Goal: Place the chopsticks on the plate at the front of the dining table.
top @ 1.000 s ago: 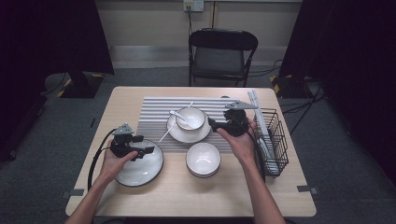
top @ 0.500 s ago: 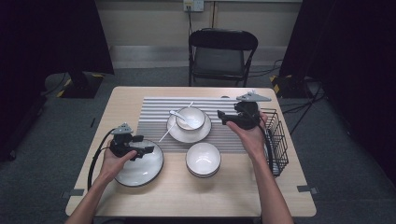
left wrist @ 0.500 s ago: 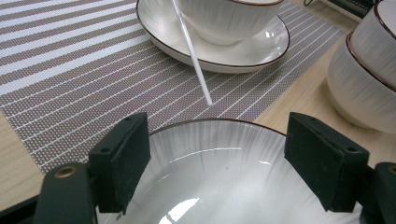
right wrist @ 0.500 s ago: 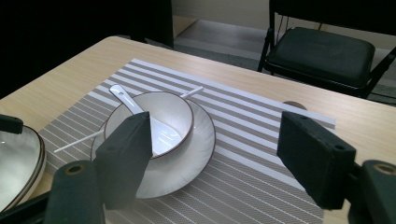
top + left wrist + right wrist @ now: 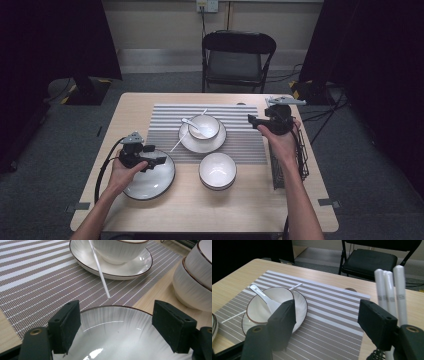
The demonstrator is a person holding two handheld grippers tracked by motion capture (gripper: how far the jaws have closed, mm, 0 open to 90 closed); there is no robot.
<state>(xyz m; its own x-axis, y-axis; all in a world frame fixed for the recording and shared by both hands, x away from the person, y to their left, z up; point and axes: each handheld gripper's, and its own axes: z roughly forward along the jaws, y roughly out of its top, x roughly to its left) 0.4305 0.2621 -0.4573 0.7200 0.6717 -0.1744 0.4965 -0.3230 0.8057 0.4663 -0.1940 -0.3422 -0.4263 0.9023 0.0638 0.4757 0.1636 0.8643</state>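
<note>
The work in hand appears to be clearing or setting the tableware, and it looks to be at an early stage.

Left gripper (image 5: 159, 160): positioned over the plate (image 5: 150, 181) near the front left corner of the table (image 5: 200, 220). In the left gripper view its jaws stand wide apart, one on each side above the plate rim (image 5: 117, 308), holding nothing. The plate lies flat, partly on the front left corner of the striped mat (image 5: 240, 140).

Right gripper (image 5: 251, 120): raised above the right edge of the mat, beside the wire rack (image 5: 287, 172) at the right edge of the table. In the right gripper view its jaws are spread and empty; white wrapped sticks (image 5: 390, 290) stand just beyond its jaw.

Items not yet handled, judged from their positions:
- The bowl with spoon (image 5: 192, 125) sits on a saucer (image 5: 202, 142) at the mat centre.
- A white stick (image 5: 100, 267) leans across the saucer.
- The stacked bowls (image 5: 217, 171) rest at the front edge of the mat.

Nothing is gripped. The rack's contents cannot be determined from the high view.
</note>
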